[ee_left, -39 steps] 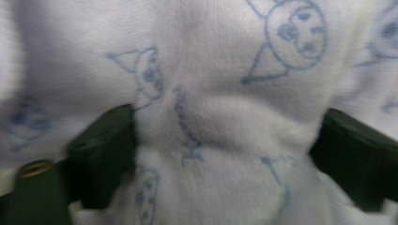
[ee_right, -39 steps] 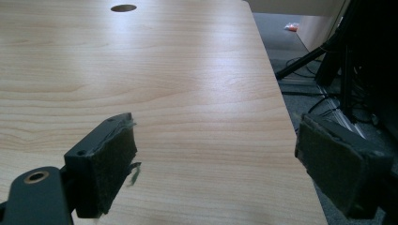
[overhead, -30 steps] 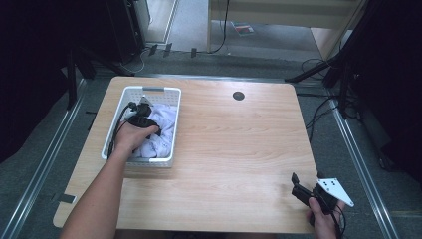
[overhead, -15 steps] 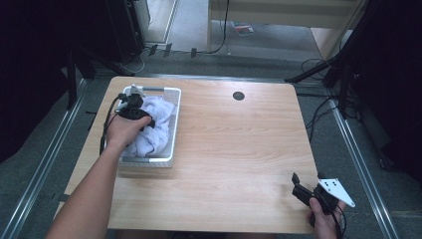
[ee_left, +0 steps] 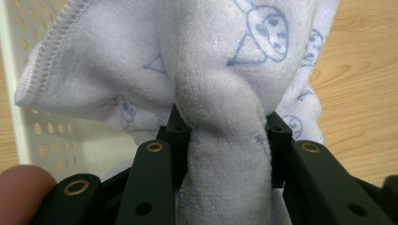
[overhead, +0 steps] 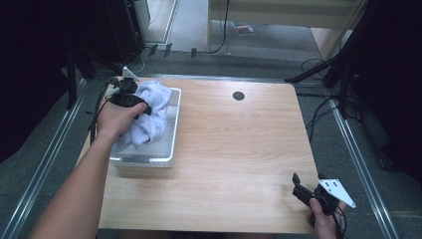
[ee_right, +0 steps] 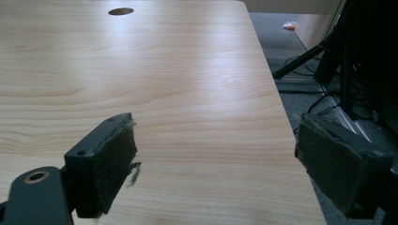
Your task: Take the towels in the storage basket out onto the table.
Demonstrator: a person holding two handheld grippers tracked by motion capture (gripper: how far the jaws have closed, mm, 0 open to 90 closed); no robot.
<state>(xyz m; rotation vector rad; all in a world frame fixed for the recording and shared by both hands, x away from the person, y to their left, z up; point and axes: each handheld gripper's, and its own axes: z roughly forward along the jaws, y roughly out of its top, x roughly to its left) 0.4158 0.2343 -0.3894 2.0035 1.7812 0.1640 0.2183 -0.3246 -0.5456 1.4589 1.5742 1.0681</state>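
On the wooden worktop point(overhead: 234, 149) a white perforated basket point(overhead: 171, 134) sits toward nine o'clock from the middle, close to the left edge. The left tongs point(overhead: 142, 110) are above the basket's far half, at about ten o'clock from the worktop's centre, and they are clenched on a pale lilac towel point(overhead: 149, 114) printed with small blue line drawings. In the left gripper view the left tongs point(ee_left: 227, 140) pinch a thick fold of the towel point(ee_left: 220, 65) between the two black jaws, the cloth bulging out above the pinch and spreading to either side; the basket's holed white wall point(ee_left: 23, 56) shows toward nine o'clock behind the cloth, and bare wood toward three o'clock. From the high view the towel hangs from the grip in a bunch, its lower part draping down inside the basket toward six o'clock; whether the hanging end touches the basket floor cannot be told. The person's left forearm point(overhead: 79, 194) comes in from seven o'clock. The right tongs point(overhead: 296, 181) rest low at the near right corner of the worktop, around five o'clock, well apart from the basket. In the right gripper view the right tongs point(ee_right: 213, 159) stand released, their padded jaws wide apart with nothing but wood grain between them, and a dark round hole point(ee_right: 120, 11) in the worktop lies toward eleven o'clock.
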